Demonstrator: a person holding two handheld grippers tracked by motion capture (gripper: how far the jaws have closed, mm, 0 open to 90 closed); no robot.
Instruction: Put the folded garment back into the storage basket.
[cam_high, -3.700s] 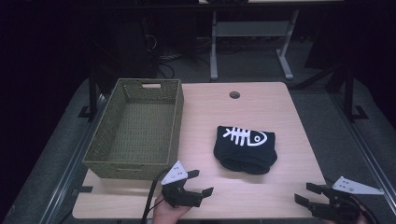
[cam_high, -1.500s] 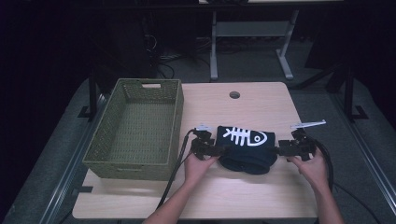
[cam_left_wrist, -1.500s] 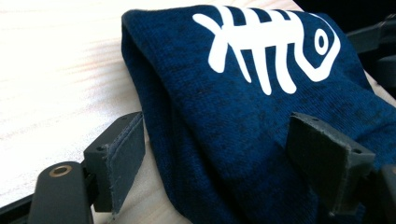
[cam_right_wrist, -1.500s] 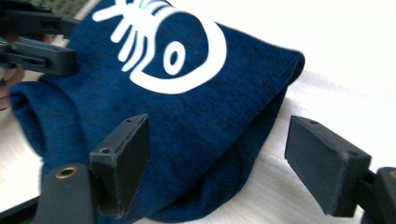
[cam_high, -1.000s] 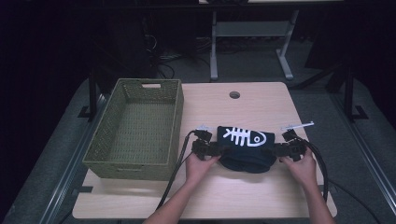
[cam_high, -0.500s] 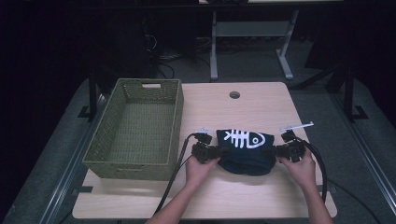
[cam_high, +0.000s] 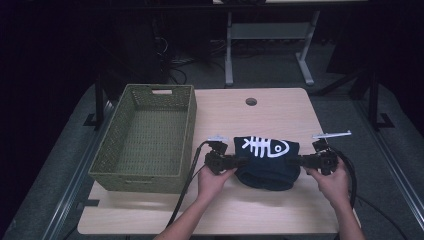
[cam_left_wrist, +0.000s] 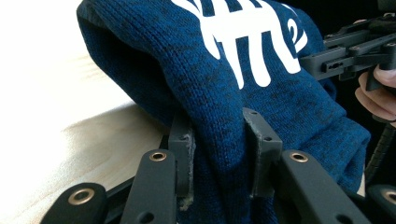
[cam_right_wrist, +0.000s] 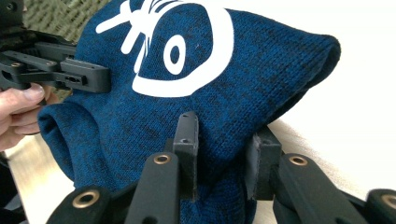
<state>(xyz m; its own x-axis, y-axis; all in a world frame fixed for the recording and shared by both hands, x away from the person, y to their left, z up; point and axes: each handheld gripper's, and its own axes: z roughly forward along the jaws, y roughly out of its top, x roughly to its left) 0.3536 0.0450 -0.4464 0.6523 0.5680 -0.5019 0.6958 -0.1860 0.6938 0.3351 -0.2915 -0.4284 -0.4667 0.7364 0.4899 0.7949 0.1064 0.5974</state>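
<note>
Hand-held gripper (cam_high: 235, 161) over pale wooden table (cam_high: 280, 107).

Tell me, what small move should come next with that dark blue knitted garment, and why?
Probably lift it a little higher, then carry it left toward the green woven basket. The left gripper and right gripper are each shut on an end of the dark blue knitted garment with the white fish-skeleton print, which sags between them just above the pale wooden table.

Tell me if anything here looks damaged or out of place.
Nothing stands out. The folded blue knit garment is pinched at each end by the left gripper and right gripper; the green wicker basket sits squarely beside it.
</note>
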